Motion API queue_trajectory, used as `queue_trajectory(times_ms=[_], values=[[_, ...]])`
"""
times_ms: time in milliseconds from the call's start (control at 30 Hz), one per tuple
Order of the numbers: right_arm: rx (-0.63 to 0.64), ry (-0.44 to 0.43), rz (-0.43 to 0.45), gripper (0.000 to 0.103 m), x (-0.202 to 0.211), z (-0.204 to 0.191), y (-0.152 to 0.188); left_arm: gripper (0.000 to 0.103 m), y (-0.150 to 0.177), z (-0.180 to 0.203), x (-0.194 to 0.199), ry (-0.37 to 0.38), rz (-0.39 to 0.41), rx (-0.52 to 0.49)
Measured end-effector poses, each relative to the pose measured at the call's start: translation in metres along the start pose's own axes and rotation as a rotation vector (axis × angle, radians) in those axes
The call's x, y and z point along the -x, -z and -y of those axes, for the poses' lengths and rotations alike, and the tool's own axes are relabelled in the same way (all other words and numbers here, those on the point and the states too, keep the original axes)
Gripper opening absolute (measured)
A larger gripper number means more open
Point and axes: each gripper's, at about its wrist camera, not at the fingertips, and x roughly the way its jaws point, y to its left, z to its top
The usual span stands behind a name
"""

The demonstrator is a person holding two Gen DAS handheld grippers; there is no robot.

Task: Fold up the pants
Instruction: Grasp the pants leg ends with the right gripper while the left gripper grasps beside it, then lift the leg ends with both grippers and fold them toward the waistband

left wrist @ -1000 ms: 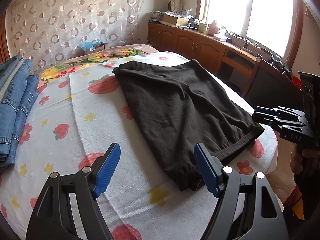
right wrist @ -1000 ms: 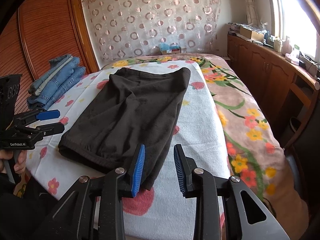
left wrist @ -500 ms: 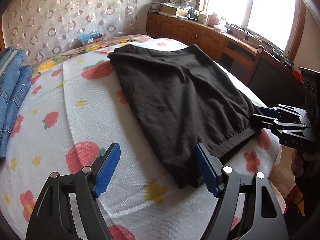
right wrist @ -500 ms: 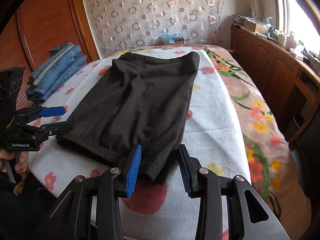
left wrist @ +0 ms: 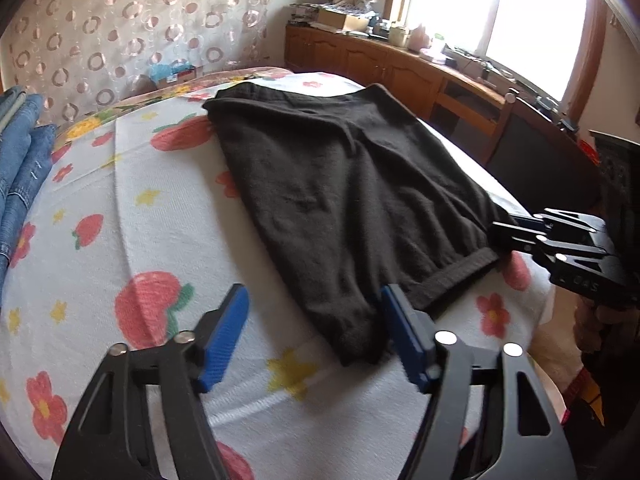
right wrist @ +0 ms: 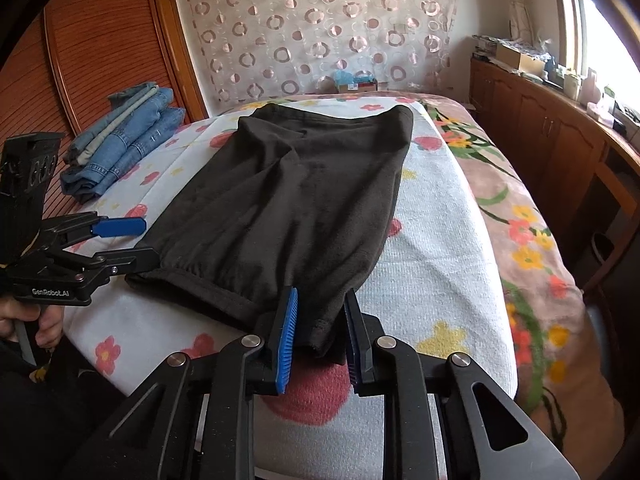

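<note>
Black pants point(right wrist: 288, 200) lying flat on the strawberry-print towel point(right wrist: 432, 264) over the bed, left claw point(left wrist: 316, 332) spread wide at one hem corner, right claw point(right wrist: 320, 336) partly open, straddling the other corner, not yet clamped.

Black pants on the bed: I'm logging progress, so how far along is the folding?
Done: the black pants lie flat on the strawberry-print cover, apparently already doubled leg over leg. In hand: the right gripper straddles one cuff corner, and the left gripper reaches the other; both are open. Left: gripping the cuffs and folding them toward the waistband.
</note>
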Motion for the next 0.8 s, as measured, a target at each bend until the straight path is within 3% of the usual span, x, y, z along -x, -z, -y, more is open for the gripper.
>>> queue_trajectory(times_ms=[300,500,567,633,800], values=[[-0.011,-0.013,0.007,0.022,0.001,0.0,0.003,0.046,0.008,0.006,0.006,0.05,0.006,-0.014],[-0.033,-0.017,0.008,0.022,0.001,0.001,0.003,0.027,0.009,0.013,0.007,0.086,0.015,-0.013],[-0.026,-0.012,0.01,0.022,0.001,-0.001,0.003,0.014,0.009,0.015,0.009,0.089,0.027,-0.023],[-0.016,-0.028,0.007,0.012,0.001,-0.003,0.003,0.008,0.008,0.017,0.011,0.073,0.038,-0.031],[-0.012,-0.063,0.045,0.008,0.01,-0.007,-0.005,0.007,-0.005,0.015,0.034,0.069,0.104,-0.022]])
